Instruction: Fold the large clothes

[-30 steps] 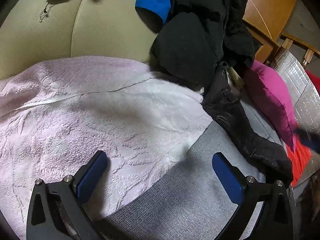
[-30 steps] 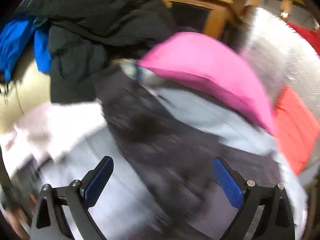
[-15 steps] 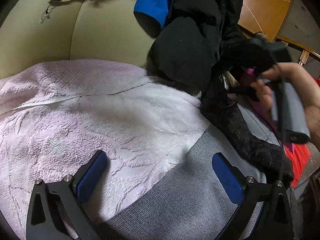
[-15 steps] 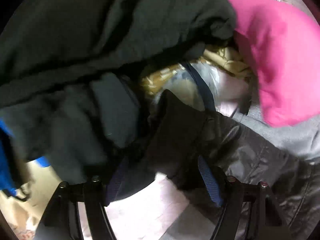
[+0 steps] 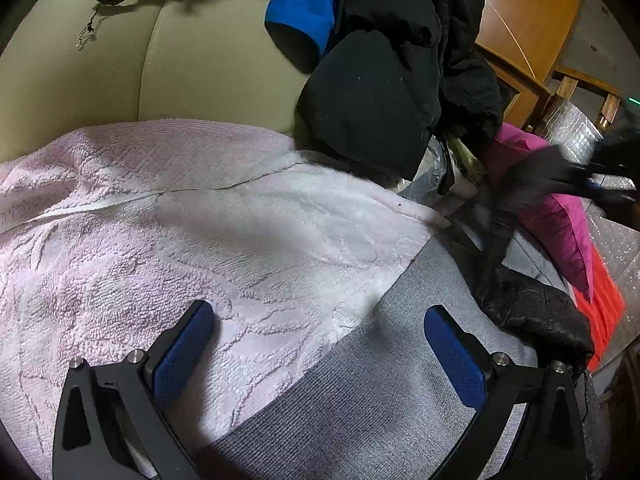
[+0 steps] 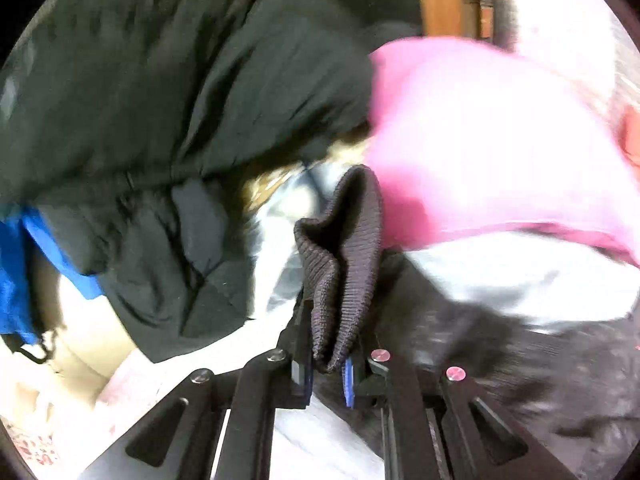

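No readable text, label, brand, number or sign anywhere — neither on the clothes nor on the furniture.

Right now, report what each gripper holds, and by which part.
The right gripper is shut on the dark garment by its ribbed knit cuff. The left gripper is open, holding nothing.

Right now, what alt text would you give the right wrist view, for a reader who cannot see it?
The right tool is shut on the ribbed knit cuff of a dark garment. Behind it, blurred, lie a black padded jacket with a blue piece at left and a pink cushion at right.
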The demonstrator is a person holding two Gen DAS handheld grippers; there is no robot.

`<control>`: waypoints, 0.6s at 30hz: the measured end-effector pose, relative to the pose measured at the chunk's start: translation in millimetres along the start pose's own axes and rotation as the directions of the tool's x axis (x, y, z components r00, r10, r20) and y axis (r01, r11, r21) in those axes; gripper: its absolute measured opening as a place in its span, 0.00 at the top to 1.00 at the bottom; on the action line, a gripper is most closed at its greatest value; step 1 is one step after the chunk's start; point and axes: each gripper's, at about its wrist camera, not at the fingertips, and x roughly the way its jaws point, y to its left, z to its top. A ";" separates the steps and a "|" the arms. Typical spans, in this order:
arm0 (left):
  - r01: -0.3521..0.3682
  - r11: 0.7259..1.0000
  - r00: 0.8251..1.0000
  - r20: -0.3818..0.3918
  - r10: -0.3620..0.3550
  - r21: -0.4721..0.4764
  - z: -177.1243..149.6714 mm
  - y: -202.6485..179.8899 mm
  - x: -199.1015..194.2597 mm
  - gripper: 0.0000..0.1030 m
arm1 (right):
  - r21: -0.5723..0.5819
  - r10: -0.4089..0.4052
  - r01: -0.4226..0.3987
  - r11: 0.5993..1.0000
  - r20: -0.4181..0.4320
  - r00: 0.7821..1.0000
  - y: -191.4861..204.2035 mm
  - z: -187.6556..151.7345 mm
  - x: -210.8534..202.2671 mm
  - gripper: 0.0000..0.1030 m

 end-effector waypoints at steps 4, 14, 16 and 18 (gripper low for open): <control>-0.007 1.000 1.000 -0.011 0.007 0.001 2.7 -2.9 0.7 0.00 | 0.042 -0.030 0.027 0.999 0.073 0.997 -42.9 -12.2 -78.0 0.89; -0.040 0.999 0.998 -0.040 0.040 0.020 9.3 -12.5 10.7 0.00 | 0.285 -0.264 0.224 0.932 0.111 0.958 -228.3 -84.8 -216.5 0.89; -0.047 0.999 0.998 -0.043 0.048 0.026 10.0 -15.3 13.2 0.00 | 0.321 -0.301 0.256 0.912 0.100 0.948 -260.7 -97.8 -228.0 0.89; -0.057 0.998 0.997 -0.047 0.059 0.034 10.2 -17.9 15.9 0.00 | 0.353 -0.325 0.276 0.894 0.086 0.942 -293.0 -115.2 -236.7 0.89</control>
